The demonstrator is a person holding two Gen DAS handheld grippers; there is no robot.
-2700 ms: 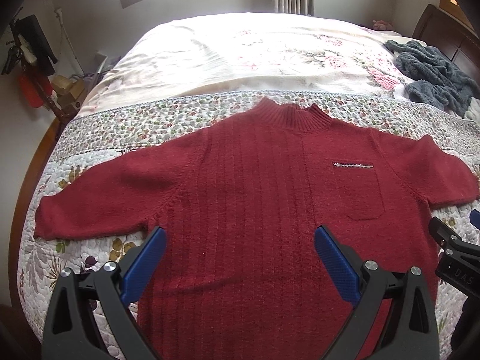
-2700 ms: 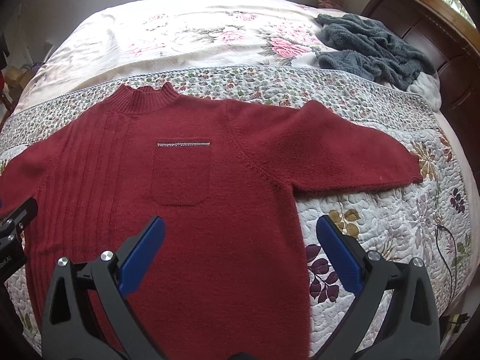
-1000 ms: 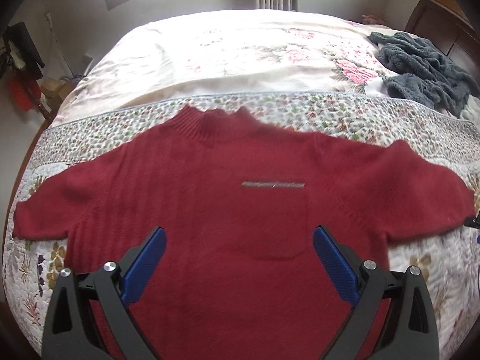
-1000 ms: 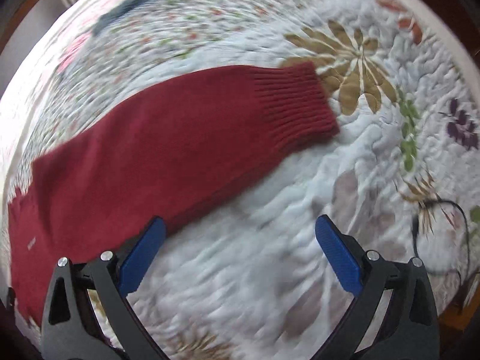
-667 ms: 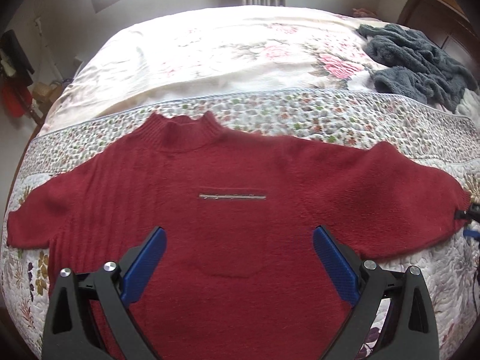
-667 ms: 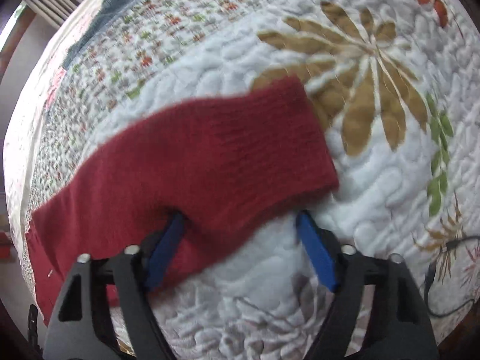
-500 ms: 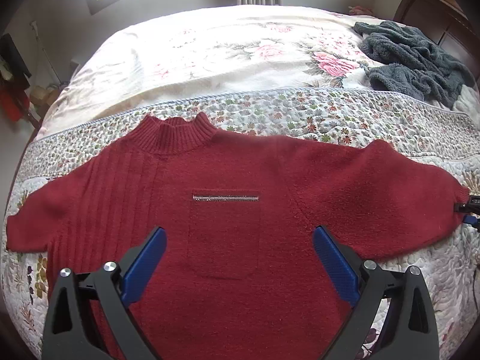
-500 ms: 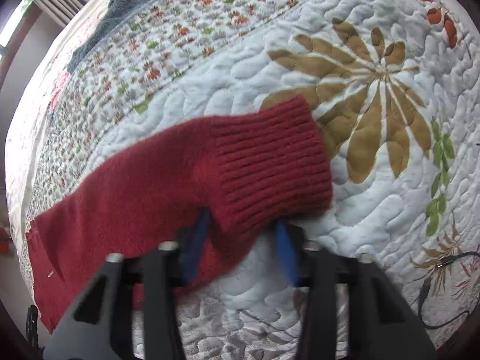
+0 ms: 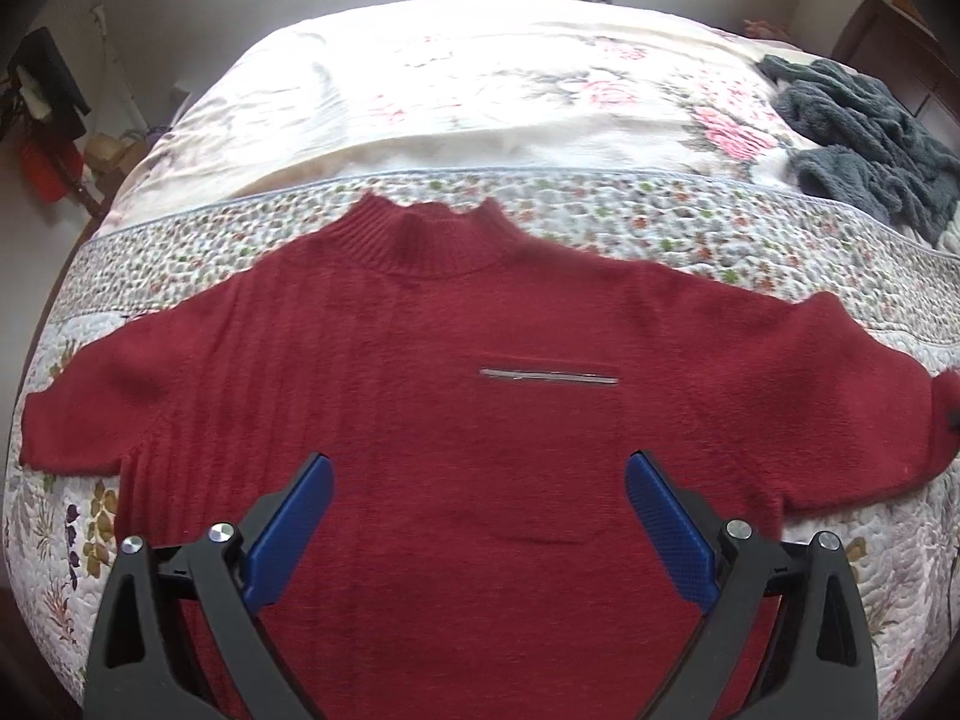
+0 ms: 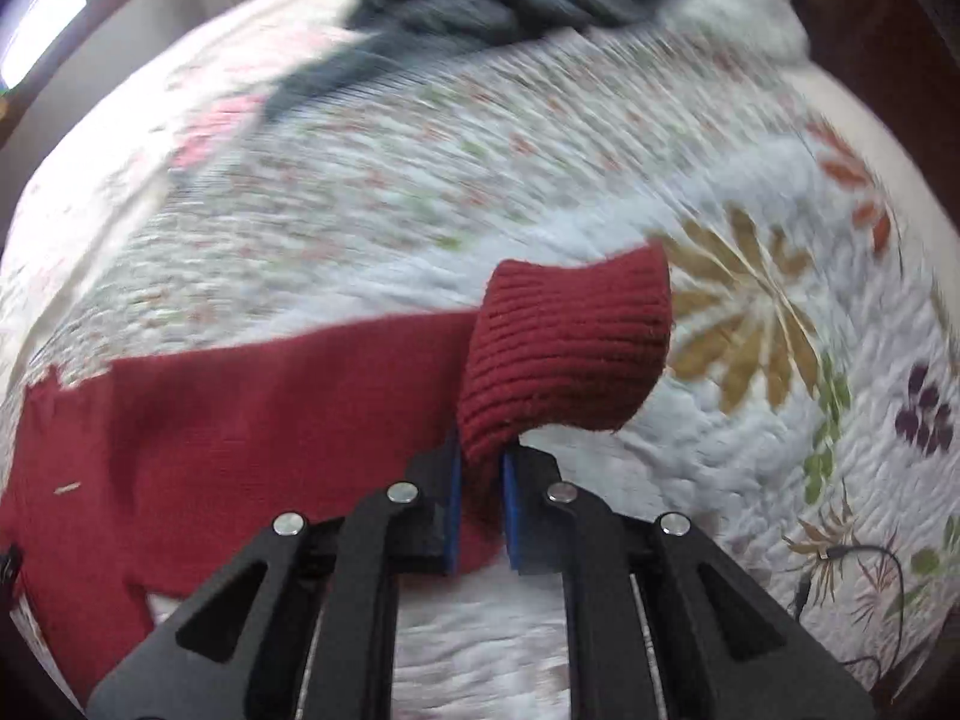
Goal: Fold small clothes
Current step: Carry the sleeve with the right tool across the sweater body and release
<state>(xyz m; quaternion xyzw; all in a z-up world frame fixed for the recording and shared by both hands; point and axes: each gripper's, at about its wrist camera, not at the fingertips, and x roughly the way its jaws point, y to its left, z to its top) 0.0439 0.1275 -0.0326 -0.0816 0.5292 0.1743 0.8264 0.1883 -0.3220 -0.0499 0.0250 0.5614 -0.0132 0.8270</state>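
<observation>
A dark red knit sweater [image 9: 456,420] lies face up on the quilted bedspread [image 9: 600,216], collar away from me, both sleeves spread out. A chest pocket with a silver trim [image 9: 549,376] sits right of centre. My left gripper [image 9: 477,516] hovers open above the sweater's lower body, touching nothing. In the right wrist view my right gripper [image 10: 480,480] is shut on the ribbed cuff [image 10: 570,348] of the right sleeve, and the cuff stands lifted off the quilt [image 10: 750,420]. The rest of that sleeve [image 10: 240,408] trails to the left.
A grey fleece garment [image 9: 864,138] is heaped at the far right of the bed, by the dark wooden headboard [image 9: 900,48]. A thin black cable [image 10: 864,570] lies on the quilt at the right. Clutter stands by the wall left of the bed [image 9: 48,120].
My right gripper went to the right sleeve's end, closed on the ribbed cuff and raised it off the quilt. The left gripper stayed open and drifted over the sweater's body.
</observation>
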